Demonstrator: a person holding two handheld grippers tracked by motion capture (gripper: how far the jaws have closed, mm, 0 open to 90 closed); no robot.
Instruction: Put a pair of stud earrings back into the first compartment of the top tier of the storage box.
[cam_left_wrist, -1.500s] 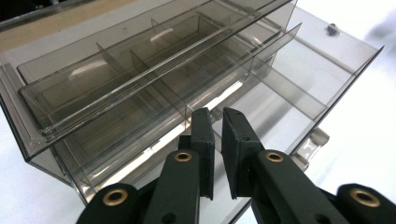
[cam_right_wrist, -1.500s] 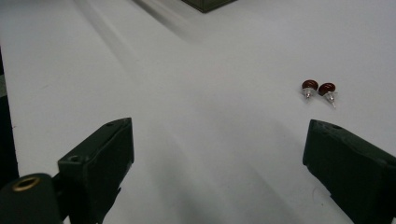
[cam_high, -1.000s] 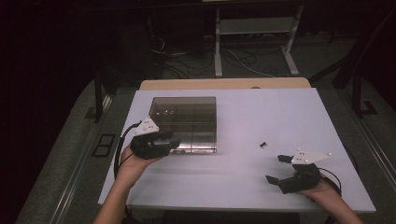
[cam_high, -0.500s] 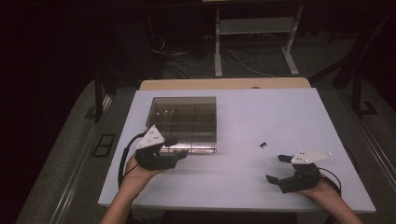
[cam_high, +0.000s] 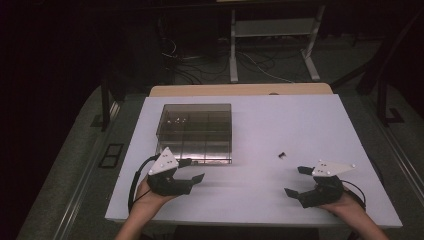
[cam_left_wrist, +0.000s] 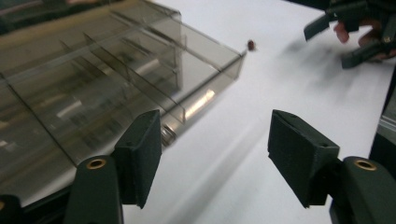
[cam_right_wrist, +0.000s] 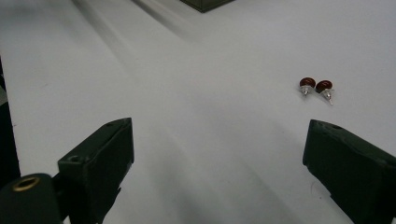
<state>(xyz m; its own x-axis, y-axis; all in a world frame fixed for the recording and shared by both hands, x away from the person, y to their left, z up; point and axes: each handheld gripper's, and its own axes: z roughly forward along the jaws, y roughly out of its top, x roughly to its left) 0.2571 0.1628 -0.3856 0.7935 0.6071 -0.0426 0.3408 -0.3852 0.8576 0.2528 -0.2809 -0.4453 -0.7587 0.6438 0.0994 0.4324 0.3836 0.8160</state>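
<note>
— Earrings (cam_right_wrist: 316, 87) — where were they seen?
— On the white table (cam_high: 260, 125), ahead of the right gripper (cam_high: 300, 182), jaws spread, nothing held. The left gripper (cam_high: 192, 170), likewise released, had been drawn back from the compartment box (cam_high: 195, 130) — the earrings seemed next.

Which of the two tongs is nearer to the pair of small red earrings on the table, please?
Right. The right tongs sit open just below and right of the earrings; the left tongs are open far off, by the clear divided box.
</note>
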